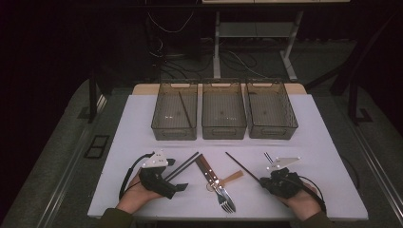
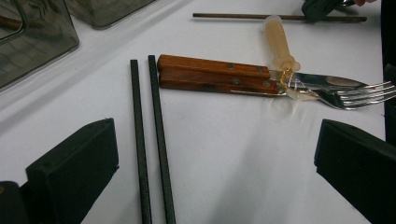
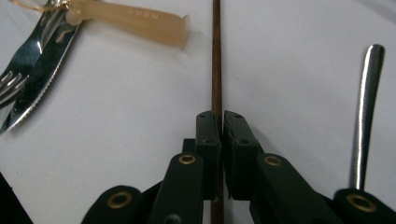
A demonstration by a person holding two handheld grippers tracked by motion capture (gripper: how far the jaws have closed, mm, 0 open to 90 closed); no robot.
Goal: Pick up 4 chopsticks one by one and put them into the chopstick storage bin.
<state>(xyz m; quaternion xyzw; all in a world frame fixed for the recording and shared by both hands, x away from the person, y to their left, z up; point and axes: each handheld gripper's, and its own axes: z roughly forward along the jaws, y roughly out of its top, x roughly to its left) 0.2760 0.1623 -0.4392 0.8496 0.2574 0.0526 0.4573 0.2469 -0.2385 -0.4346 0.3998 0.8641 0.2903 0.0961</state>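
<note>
Brown wooden chopstick [image 3: 216,56] clamped at its near end in the right claw [image 3: 217,116], jaws drawn in to the stick's own thickness, pads pressing both sides. Lying flat on the white table [image 1: 313,156], long axis running straight out ahead of that claw in the right gripper view; from the high view, slanting away up and to the left from the right claw [image 1: 263,182], free end towards the middle of the table. Gripped far off centre, so likely to droop at the far tip once lifted. Just left of the stick, an amber plastic piece [image 3: 140,21] over a fork [image 3: 14,79] and knife [image 3: 39,60]; on the right, a metal handle [image 3: 366,116], near but apart. Left claw [image 2: 215,149] wide open, holding nothing, hovering over a pair of black chopsticks [image 2: 154,140] that lie side by side between its jaws and point away from it. Across the table, three smoky bins in a row; in the left bin [image 1: 174,130], what looks like a matching brown stick [image 1: 186,110], though too dim to be sure. If bound there, a long diagonal carry away and to the left, across the cutlery, right hand being the farther of the two from that bin.
</note>
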